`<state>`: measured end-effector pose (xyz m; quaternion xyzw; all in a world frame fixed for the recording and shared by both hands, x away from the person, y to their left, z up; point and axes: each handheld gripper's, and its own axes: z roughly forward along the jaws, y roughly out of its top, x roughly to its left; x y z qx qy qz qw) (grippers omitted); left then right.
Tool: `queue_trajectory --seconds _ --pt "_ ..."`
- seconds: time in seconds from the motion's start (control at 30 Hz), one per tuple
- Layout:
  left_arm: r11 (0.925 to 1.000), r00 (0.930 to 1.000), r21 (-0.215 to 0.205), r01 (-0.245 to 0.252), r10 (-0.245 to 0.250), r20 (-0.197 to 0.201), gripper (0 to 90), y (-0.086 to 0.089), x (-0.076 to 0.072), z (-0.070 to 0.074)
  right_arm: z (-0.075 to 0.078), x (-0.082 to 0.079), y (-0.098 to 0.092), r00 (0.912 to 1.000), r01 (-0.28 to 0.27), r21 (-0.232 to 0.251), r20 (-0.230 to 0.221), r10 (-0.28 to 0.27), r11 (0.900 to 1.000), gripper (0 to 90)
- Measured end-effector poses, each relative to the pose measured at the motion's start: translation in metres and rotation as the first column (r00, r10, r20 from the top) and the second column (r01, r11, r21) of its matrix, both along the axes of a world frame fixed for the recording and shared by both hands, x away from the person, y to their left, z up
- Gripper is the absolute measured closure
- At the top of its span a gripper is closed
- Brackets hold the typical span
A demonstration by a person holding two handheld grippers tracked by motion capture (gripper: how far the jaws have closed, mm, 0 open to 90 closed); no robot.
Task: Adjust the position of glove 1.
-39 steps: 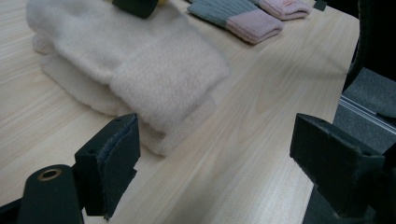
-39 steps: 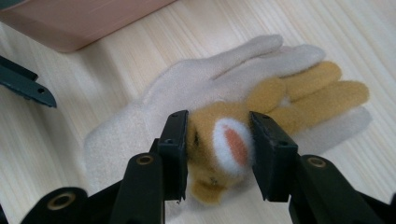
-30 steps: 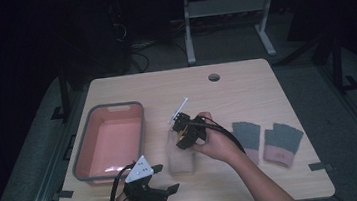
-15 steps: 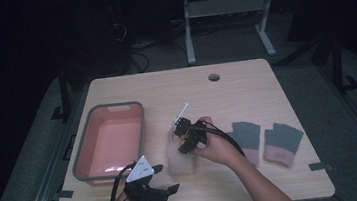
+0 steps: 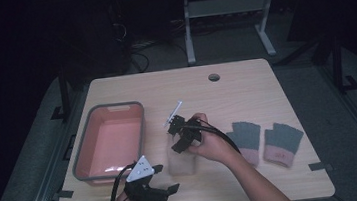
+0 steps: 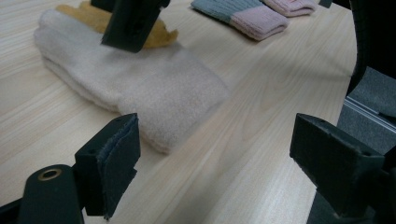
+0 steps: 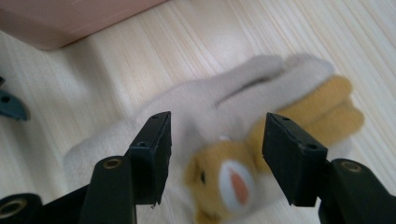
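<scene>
right gripper view: right tongs (image 7: pixel 212 156) just opened above cream mitten (image 7: pixel 196 116).

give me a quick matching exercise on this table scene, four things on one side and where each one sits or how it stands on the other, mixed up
Things:
1. pink bin
2. cream glove
3. grey-and-pink gloves
4. left gripper

Places or states:
a. lying as a pair at the table's right
b. jaws open at the near edge, nothing between them
c. standing at the table's left
d. lying mid-table under the right gripper

Pairs: 1-c, 2-d, 3-a, 4-b
</scene>
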<state>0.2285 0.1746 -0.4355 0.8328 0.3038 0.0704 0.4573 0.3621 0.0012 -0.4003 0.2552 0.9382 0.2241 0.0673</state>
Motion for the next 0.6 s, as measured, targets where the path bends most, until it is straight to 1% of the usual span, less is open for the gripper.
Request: queue_trajectory --seconds 0.13,0.17,0.3,0.4,0.47,0.5,0.6 --pt "1.0000 1.0000 -0.002 -0.002 0.002 -0.006 16.2 0.000 -0.001 0.000 -0.004 0.002 0.013 0.9997 -0.023 -0.009 -0.008 0.023 1.000 41.6" --pt "1.0000 1.0000 -0.001 -0.001 0.001 -0.001 16.2 0.000 0.000 0.000 -0.005 0.002 0.016 0.9996 -0.026 -0.013 -0.011 0.026 1.000 41.3" --pt "1.0000 1.0000 -0.005 -0.002 0.002 0.005 16.2 0.001 0.000 0.001 -0.012 0.003 0.025 0.9990 -0.045 -0.055 0.001 0.045 0.997 40.7" --pt "1.0000 1.0000 -0.008 -0.004 0.004 0.000 16.2 0.001 0.000 0.001 -0.018 0.004 0.027 0.9985 -0.054 -0.084 0.003 0.055 0.995 40.0" --pt "1.0000 1.0000 -0.004 -0.001 0.001 0.001 16.2 0.002 0.000 0.001 -0.021 0.005 0.026 0.9980 -0.060 -0.105 0.012 0.062 0.993 39.9" --pt "1.0000 1.0000 -0.007 -0.004 0.004 -0.004 16.2 0.001 -0.001 0.001 -0.022 0.005 0.025 0.9982 -0.060 -0.106 0.005 0.061 0.993 40.0" --pt "0.9999 1.0000 -0.010 -0.004 0.004 -0.003 16.2 0.000 -0.001 0.001 -0.024 0.005 0.021 0.9977 -0.066 -0.102 0.005 0.067 0.993 40.4"
